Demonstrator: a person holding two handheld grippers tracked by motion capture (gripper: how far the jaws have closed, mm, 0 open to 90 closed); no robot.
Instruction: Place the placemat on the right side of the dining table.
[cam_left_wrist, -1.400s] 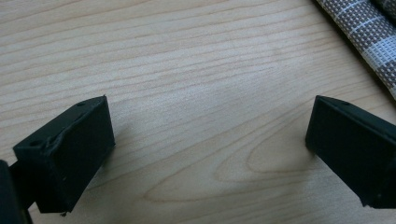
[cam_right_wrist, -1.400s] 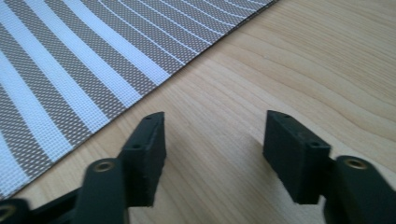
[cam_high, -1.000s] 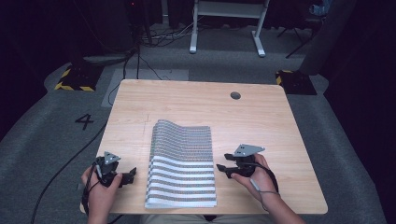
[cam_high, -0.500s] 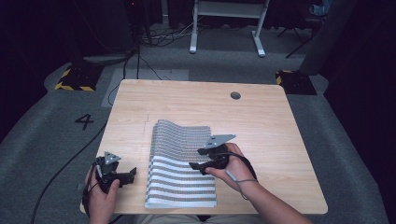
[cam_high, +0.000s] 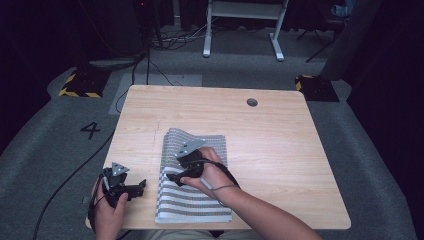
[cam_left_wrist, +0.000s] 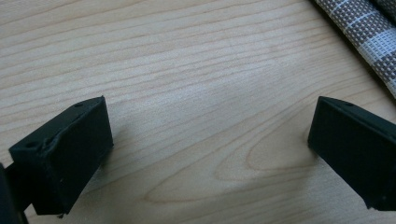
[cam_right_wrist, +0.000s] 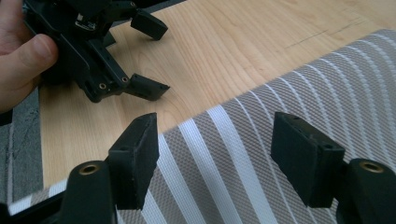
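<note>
The folded cloth (cam_high: 192, 185), a woven grey fabric with white stripes, lay flat on the near middle of the wooden surface (cam_high: 280, 150). My right gripper (cam_high: 172, 176) hung over its left half, fingers (cam_right_wrist: 135, 158) wide apart after just opening, holding nothing. My left gripper (cam_high: 137, 186) rested over bare wood just beside the cloth's left edge, fingers (cam_left_wrist: 70, 154) spread wide, empty. A round hole (cam_high: 252, 102) sat toward the far edge.

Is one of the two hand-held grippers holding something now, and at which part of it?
Nothing is held. The right hand-held gripper is open above the striped cloth, its jaws just having opened. The left hand-held gripper is open over the bare table.
</note>
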